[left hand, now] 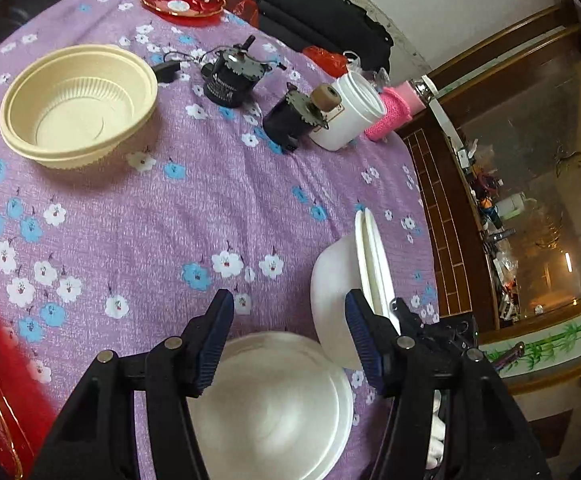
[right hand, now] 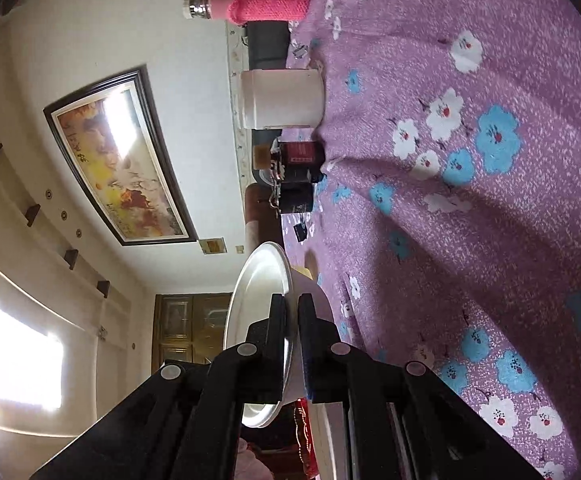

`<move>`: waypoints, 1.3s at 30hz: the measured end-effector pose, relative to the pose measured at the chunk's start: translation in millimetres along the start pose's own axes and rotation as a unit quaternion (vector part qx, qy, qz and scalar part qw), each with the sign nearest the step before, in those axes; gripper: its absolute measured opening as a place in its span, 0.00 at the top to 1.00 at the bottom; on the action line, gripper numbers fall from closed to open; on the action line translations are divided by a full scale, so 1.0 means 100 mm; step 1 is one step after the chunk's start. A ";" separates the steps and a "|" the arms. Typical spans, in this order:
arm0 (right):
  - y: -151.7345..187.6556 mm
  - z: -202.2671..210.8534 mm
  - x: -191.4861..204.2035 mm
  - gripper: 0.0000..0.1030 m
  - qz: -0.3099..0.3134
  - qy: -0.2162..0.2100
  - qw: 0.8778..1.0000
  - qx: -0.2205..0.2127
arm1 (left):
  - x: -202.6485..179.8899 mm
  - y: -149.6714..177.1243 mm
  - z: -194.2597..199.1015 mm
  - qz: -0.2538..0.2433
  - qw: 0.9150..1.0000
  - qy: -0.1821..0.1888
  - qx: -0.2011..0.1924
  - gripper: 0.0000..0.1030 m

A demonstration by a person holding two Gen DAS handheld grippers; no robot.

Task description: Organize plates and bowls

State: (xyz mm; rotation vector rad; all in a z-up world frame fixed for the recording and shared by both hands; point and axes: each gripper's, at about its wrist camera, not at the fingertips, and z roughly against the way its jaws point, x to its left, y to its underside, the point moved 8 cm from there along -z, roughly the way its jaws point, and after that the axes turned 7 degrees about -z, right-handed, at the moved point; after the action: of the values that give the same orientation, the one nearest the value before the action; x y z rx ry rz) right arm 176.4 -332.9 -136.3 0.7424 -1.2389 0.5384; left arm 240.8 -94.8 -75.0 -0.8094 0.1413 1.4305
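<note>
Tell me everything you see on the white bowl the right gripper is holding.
The white bowl looks like plain, glossy plastic or foam, with a wide flat rim. It is tipped on its side, mouth turned away from the table, above the purple cloth. The right gripper pinches its rim between both fingers. Another white bowl lies nearby.

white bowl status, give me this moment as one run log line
right tongs: shut on white bowl rim, bowl tipped on edge | left tongs: open, over stacked white bowls | cream bowls: on tablecloth
</note>
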 end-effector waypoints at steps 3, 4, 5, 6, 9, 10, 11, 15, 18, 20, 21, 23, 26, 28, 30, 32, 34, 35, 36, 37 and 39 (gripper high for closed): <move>-0.01 -0.01 -0.06 0.92 -0.002 0.008 1.000 0.001 | -0.05 -0.03 0.00 -0.003 1.000 0.005 -0.005 0.45; -0.01 -0.02 -0.06 0.91 0.002 0.015 1.000 0.002 | -0.06 -0.04 0.00 -0.005 1.000 0.008 -0.006 0.45; -0.01 -0.02 -0.08 0.89 0.007 0.021 1.000 0.003 | -0.09 -0.05 0.01 -0.009 1.000 0.010 -0.009 0.45; 0.00 -0.04 -0.07 0.89 0.021 0.037 0.999 0.001 | -0.13 -0.06 0.02 -0.015 1.000 0.010 -0.010 0.45; 0.03 -0.06 0.06 0.84 0.111 0.121 0.986 -0.035 | -0.23 -0.06 0.00 -0.037 0.999 0.001 -0.009 0.45; 0.05 -0.05 0.13 0.79 0.151 0.151 0.976 -0.050 | -0.27 -0.05 -0.02 -0.043 0.999 -0.001 -0.008 0.45; 0.06 -0.05 0.16 0.64 0.173 0.165 0.969 -0.058 | -0.31 -0.05 -0.05 -0.049 0.999 -0.002 -0.006 0.45; 0.14 -0.03 0.32 0.43 0.250 0.209 0.940 -0.098 | -0.46 -0.03 -0.13 -0.067 0.998 -0.005 0.000 0.45; 0.10 -0.04 0.25 0.43 0.259 0.238 0.931 -0.101 | -0.57 -0.03 -0.15 -0.081 0.997 -0.008 0.001 0.46; 0.09 -0.10 0.15 0.42 0.245 0.240 0.935 -0.087 | -0.62 -0.06 -0.13 -0.087 0.996 -0.012 -0.006 0.45; 0.12 -0.16 0.11 0.42 0.244 0.241 0.936 -0.073 | -0.65 -0.10 -0.09 -0.090 0.996 -0.011 -0.013 0.45; 0.23 -0.25 0.07 0.43 0.254 0.245 0.935 -0.042 | -0.69 -0.15 -0.04 -0.097 0.995 -0.016 -0.017 0.45; 0.37 -0.41 0.03 0.43 0.320 0.341 0.883 -0.045 | -0.77 -0.18 -0.05 -0.127 0.991 -0.047 -0.015 0.45; 0.28 -0.31 0.05 0.43 0.361 0.422 0.825 -0.105 | -0.87 -0.08 -0.19 -0.153 0.987 -0.044 0.018 0.45; 0.13 -0.08 0.12 0.43 0.369 0.454 0.793 -0.170 | -0.96 0.03 -0.33 -0.176 0.982 -0.043 0.045 0.45; 0.03 0.11 0.19 0.43 0.361 0.452 0.791 -0.199 | -1.04 0.15 -0.47 -0.193 0.978 -0.044 0.064 0.45; -0.08 0.26 0.22 0.43 0.330 0.424 0.817 -0.209 | -1.09 0.18 -0.53 -0.185 0.980 -0.040 0.063 0.46; -0.13 0.33 0.22 0.43 0.316 0.411 0.828 -0.215 | -1.09 0.16 -0.52 -0.179 0.981 -0.036 0.057 0.46; -0.17 0.38 0.23 0.43 0.307 0.394 0.838 -0.218 | -1.08 0.11 -0.47 -0.170 0.984 -0.035 0.045 0.45; -0.21 0.40 0.24 0.43 0.299 0.376 0.851 -0.214 | -1.06 0.08 -0.45 -0.167 0.985 -0.039 0.038 0.45; -0.27 0.43 0.22 0.45 0.275 0.345 0.873 -0.208 | -0.98 0.00 -0.37 -0.157 0.986 -0.052 0.021 0.45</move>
State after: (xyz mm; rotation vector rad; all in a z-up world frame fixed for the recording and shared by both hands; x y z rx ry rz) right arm 173.9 -383.5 -114.6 -0.1993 -0.8166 0.8704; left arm 236.9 -196.4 -49.0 -0.6860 -0.0349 1.1650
